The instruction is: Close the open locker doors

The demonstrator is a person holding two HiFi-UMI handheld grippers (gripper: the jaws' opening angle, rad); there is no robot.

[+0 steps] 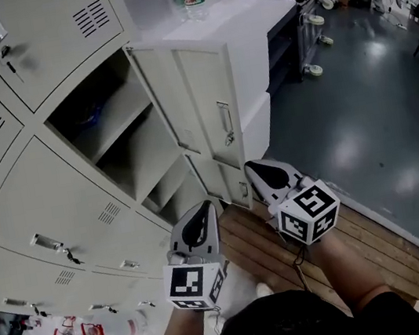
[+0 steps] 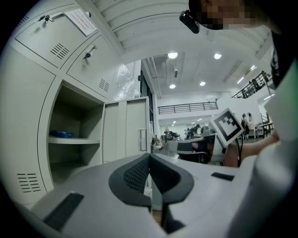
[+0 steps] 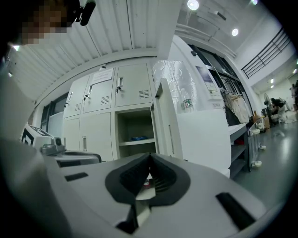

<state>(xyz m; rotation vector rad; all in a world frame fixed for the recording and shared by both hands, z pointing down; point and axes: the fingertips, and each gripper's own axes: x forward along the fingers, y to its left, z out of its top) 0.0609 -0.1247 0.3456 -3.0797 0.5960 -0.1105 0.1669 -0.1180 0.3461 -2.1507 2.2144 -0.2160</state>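
Right hand-held gripper [image 1: 251, 166], jaws together, hangs near open locker door [image 1: 211, 107] edge.

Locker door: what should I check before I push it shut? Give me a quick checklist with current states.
1. Left tongs shut and empty: ok.
2. Right tongs shut and empty: ok.
3. Open door in view ahead of both tongs: ok.
4. Blue item on the shelf sits inside, back from the opening: ok.
5. Tongs against the door: not ok, both short of it.
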